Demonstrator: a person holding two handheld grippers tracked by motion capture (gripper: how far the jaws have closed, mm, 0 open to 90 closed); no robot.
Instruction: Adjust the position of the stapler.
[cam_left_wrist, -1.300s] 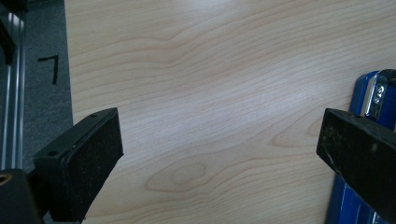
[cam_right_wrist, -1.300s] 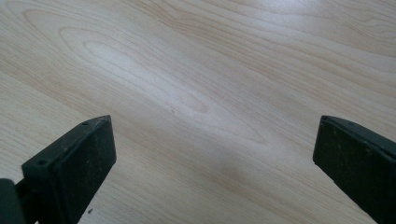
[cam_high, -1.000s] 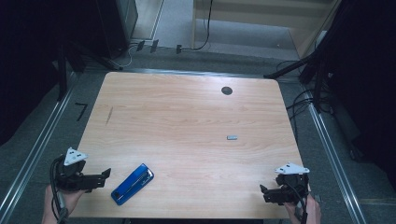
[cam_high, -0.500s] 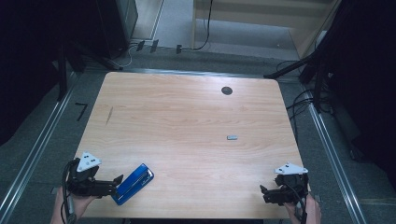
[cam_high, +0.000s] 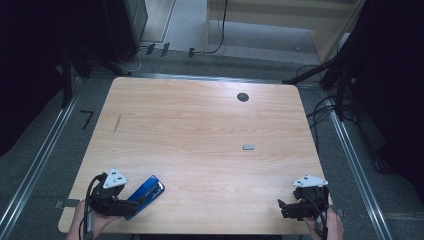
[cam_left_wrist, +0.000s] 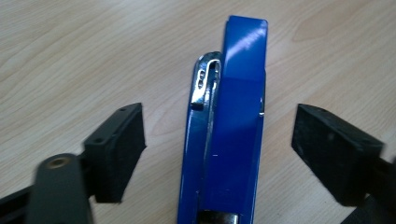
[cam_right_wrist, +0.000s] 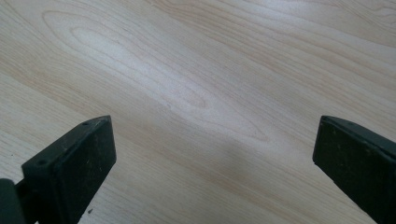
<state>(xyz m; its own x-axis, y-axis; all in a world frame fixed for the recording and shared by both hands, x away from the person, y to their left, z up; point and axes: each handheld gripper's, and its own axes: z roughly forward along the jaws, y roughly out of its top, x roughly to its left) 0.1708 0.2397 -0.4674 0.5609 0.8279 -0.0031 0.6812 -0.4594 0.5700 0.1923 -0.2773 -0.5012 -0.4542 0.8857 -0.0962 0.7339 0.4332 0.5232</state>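
pale wood grain runs across the table (cam_high: 200, 125), with dark floor, rails and cables around it. nearest the person, the left gripper (cam_high: 131, 204) lies at the near left corner with the blue stapler (cam_high: 146, 193) already between its jaws. in the left gripper view the stapler (cam_left_wrist: 229, 140) runs straight away from the tongs, its long axis in line with them, chrome magazine on the left flank and blue top on the right. the jaws have just been closing, yet bare wood shows on both sides of the stapler, so neither pad presses it; they stand released, straddling it. judged from this, the coming squeeze meets the stapler's two long flanks. this hand is plainly the nearer one. the right gripper (cam_high: 283, 207) rests well apart at the near right corner, spread wide over bare wood. farther out from the tongs lies a small grey piece (cam_high: 248, 147), too small to identify, and beyond it a dark round spot (cam_high: 243, 97). the stapler's near end is cut off at the bottom of the left gripper view.
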